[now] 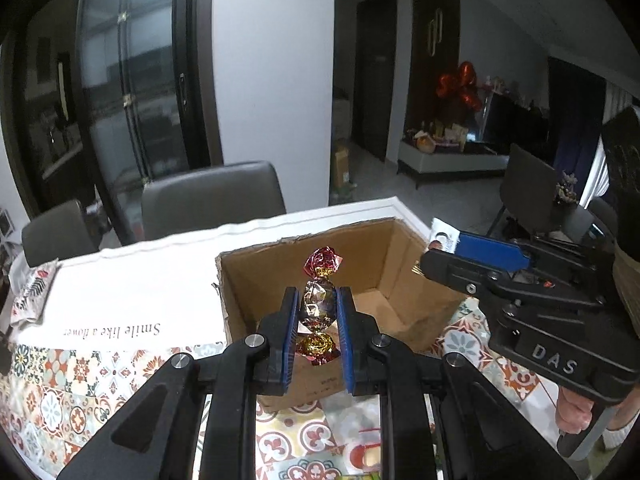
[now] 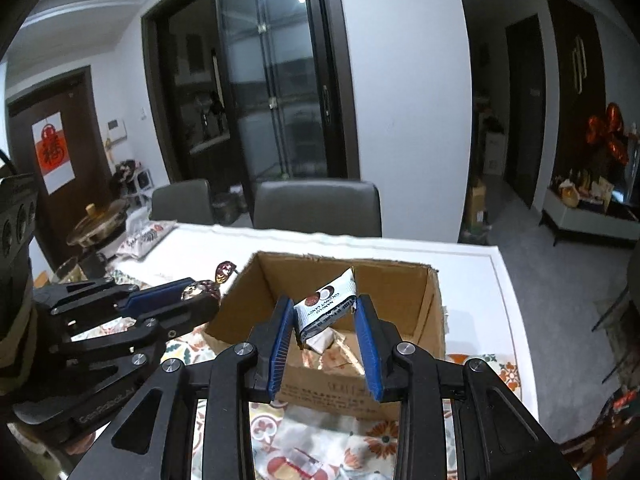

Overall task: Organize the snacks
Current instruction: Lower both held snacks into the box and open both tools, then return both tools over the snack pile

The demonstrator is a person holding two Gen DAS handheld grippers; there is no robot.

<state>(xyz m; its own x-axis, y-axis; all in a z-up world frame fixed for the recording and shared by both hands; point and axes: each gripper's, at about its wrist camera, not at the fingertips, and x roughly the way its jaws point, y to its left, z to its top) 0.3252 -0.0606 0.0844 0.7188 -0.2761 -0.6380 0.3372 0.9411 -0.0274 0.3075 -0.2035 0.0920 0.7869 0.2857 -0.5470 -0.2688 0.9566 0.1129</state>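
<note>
My left gripper (image 1: 318,312) is shut on a foil-wrapped twist candy (image 1: 318,308), red and gold at both ends, and holds it over the near edge of an open cardboard box (image 1: 400,252). My right gripper (image 2: 324,316) is shut on a white coconut candy packet (image 2: 326,308) above the same box (image 2: 428,320). Several wrapped sweets (image 2: 320,344) lie on the box floor. The right gripper also shows in the left wrist view (image 1: 472,256), at the box's right rim. The left gripper shows in the right wrist view (image 2: 176,304), at the box's left rim.
The box stands on a table with a patterned cloth (image 1: 80,380) and a white sheet (image 1: 132,280). A patterned bag (image 2: 146,238) lies at the far left. Grey chairs (image 2: 316,204) stand behind the table. More wrapped snacks (image 2: 296,460) lie on the cloth in front of the box.
</note>
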